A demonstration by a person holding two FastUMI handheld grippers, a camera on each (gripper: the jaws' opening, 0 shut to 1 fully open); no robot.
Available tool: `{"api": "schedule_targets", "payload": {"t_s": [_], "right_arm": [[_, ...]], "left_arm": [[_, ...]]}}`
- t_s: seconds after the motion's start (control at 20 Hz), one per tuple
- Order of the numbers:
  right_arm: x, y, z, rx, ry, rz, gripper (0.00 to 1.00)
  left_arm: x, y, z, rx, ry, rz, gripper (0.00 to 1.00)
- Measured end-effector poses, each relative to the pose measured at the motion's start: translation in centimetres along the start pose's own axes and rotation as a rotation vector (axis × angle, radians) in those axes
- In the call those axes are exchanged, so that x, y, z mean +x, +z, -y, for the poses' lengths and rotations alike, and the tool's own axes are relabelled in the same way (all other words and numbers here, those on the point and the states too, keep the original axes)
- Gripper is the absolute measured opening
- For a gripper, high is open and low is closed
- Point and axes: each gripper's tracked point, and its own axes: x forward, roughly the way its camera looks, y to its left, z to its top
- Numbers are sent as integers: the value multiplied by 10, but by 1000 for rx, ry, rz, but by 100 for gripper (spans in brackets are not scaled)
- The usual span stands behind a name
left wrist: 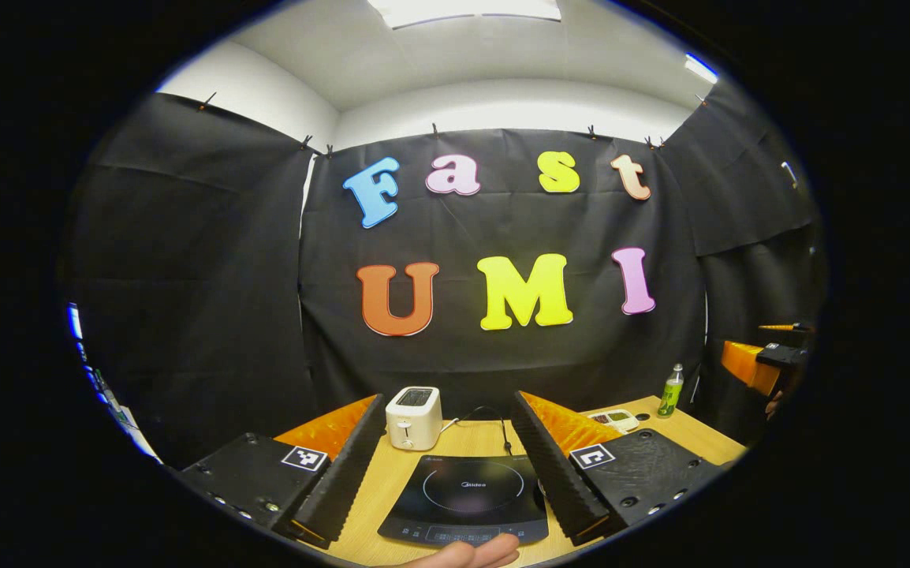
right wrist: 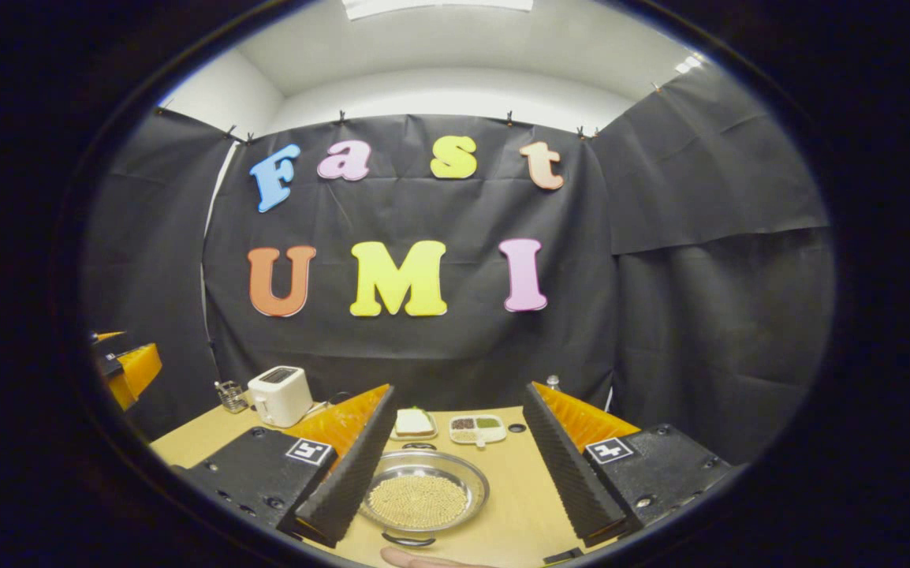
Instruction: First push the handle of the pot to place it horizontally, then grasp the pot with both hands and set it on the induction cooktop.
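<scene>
In the left gripper view, the left gripper (left wrist: 455, 465) hangs with fingers wide apart over the flat black glass induction cooktop (left wrist: 467, 498) at bottom centre of the wooden counter (left wrist: 408, 473). In the right gripper view, the right gripper (right wrist: 455, 465) is likewise spread, framing the shallow round steel pot (right wrist: 423, 495) of yellowish grains at bottom centre. A white toaster (right wrist: 280, 395) stands at centre left.

In the left gripper view, the toaster (left wrist: 414, 417) stands behind the cooktop (left wrist: 467, 498), upper left of it; a bottle (left wrist: 670, 391) stands far right.
</scene>
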Motion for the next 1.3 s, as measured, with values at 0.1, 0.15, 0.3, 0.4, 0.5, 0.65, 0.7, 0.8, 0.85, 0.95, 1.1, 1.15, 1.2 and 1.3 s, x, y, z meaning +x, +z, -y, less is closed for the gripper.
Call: {"api": "schedule_targets", "payload": {"t_s": [0.1, 0.15, 0.3, 0.4, 0.5, 0.65, 0.7, 0.8, 0.85, 0.95, 1.1, 1.15, 1.2, 1.3], "right_arm": [[8, -11, -8, -1, 16, -31, 98], [12, -18, -13, -3, 30, -49, 98], [24, -41, -31, -9, 79, -114, 85], [30, -57, -42, -19, 108, -164, 72], [34, -76, -58, -5, 155, -229, 47], [32, -106, -77, -3, 202, -347, 6], [32, -115, -82, -8, 216, -382, 7], [33, -133, -96, -14, 246, -425, 4], [32, -143, -98, -19, 249, -449, 4], [32, -165, -110, -18, 272, -500, 4], [30, -201, -122, -63, 295, -578, 4], [26, -217, -125, -75, 310, -624, 4], [21, -232, -129, -76, 324, -666, 4], [18, -258, -132, -86, 335, -730, 4]], "left_arm": [[-4, -2, -2, 5, 1, 0, 95], [-5, -6, -4, 8, 7, -6, 96], [-12, -8, -8, 8, 17, -10, 96], [-17, -8, -9, 1, 15, -6, 96], [-18, -9, -11, 3, 15, -2, 95], [-23, -9, -20, 3, 34, 3, 95], [-24, -10, -21, -2, 34, 3, 95], [-26, -14, -24, -8, 37, 1, 96], [-26, -14, -26, -9, 40, 1, 96], [-27, -17, -27, -3, 42, -7, 95], [-31, -24, -28, 22, 41, -31, 96], [-33, -22, -29, 28, 46, -27, 96], [-35, -20, -28, 32, 43, -21, 96], [-41, -15, -23, 31, 35, -7, 96]]}}
